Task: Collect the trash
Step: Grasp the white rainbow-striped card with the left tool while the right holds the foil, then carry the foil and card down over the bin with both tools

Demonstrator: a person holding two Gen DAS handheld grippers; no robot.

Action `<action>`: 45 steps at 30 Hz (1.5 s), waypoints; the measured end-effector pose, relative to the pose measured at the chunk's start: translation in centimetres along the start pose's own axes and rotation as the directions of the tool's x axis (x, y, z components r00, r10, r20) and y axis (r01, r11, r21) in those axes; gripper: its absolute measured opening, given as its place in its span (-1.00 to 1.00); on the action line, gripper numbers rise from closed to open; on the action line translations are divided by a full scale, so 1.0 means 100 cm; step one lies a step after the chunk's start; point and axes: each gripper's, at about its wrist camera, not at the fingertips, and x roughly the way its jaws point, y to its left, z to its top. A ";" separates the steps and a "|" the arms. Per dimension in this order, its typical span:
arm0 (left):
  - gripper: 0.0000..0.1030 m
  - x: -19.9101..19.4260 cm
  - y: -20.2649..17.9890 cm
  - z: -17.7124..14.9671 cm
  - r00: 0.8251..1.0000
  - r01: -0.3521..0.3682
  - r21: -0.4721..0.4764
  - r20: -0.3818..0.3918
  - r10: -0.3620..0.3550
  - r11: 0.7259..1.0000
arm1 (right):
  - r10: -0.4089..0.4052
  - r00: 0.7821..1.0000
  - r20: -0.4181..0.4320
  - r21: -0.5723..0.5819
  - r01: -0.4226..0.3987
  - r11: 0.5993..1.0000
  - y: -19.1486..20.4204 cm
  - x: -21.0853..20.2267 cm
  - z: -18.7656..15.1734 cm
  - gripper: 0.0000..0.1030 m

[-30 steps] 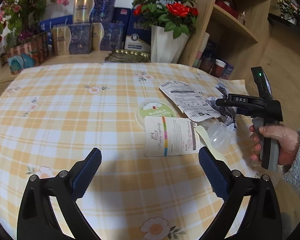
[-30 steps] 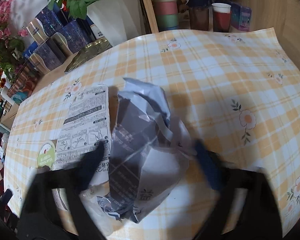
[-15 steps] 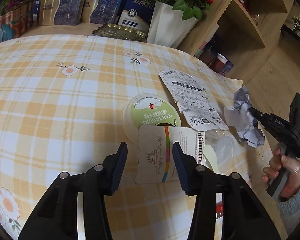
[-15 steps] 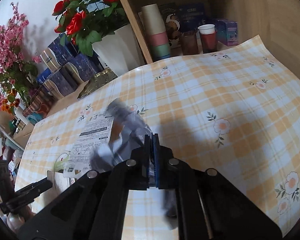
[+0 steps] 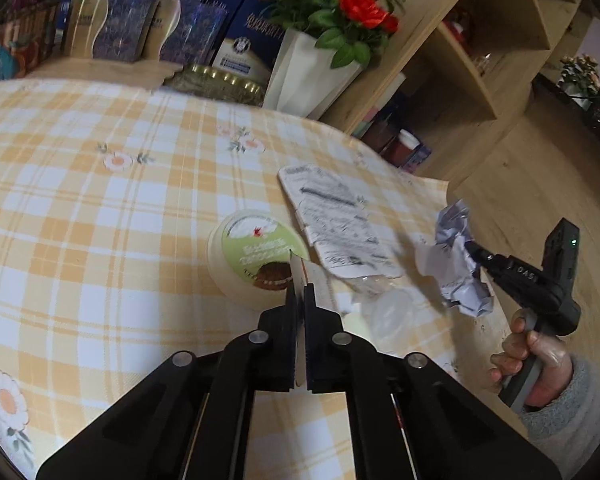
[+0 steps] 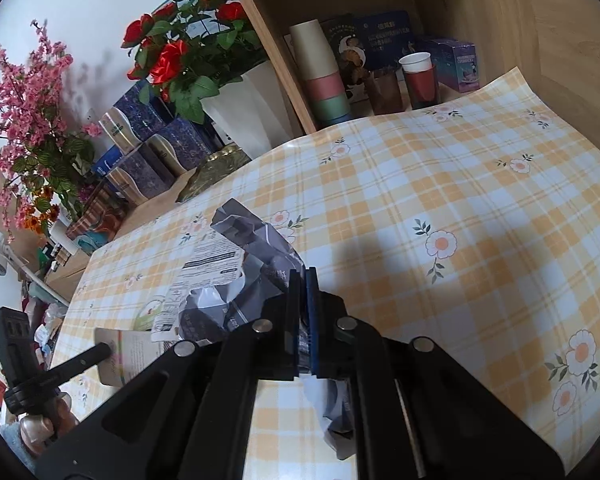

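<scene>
My left gripper [image 5: 299, 292] is shut on a white paper card [image 5: 299, 276], seen edge-on and held above the checked tablecloth [image 5: 100, 208]; the card shows flat in the right wrist view [image 6: 134, 354]. My right gripper [image 6: 303, 280] is shut on a crumpled grey wrapper [image 6: 256, 240], lifted off the table; it also shows in the left wrist view [image 5: 458, 268]. On the table lie a round yogurt cup with a green lid [image 5: 256, 256], a flat printed packet [image 5: 336, 220] and a clear plastic piece [image 5: 388, 304].
A white vase of red roses [image 5: 312, 68], blue boxes [image 5: 188, 28] and a gold tray [image 5: 216, 84] stand behind the table. A wooden shelf unit [image 6: 380, 40] with cups stands at the right. Pink flowers [image 6: 28, 112] stand at the far left.
My left gripper closed on the card and lifted it on edge, uncovering the yogurt cup. My right gripper closed on the crumpled wrapper and raised it off the table.
</scene>
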 end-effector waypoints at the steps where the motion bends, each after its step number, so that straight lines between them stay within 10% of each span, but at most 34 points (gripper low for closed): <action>1: -0.98 -0.006 -0.004 0.001 1.000 0.001 0.012 0.015 -0.001 1.000 | 0.003 1.000 0.003 -0.001 -0.003 1.000 0.001 -0.002 0.000 -0.86; 15: -0.99 -0.093 -0.062 0.011 0.990 -0.097 0.163 0.121 0.077 0.982 | 0.050 0.998 0.044 -0.015 -0.050 0.999 0.029 -0.058 -0.006 -0.86; 45: -0.99 -0.227 -0.108 -0.113 0.995 -0.055 0.203 0.096 0.036 0.978 | 0.140 0.990 0.004 -0.062 -0.139 0.988 0.068 -0.192 -0.137 -0.86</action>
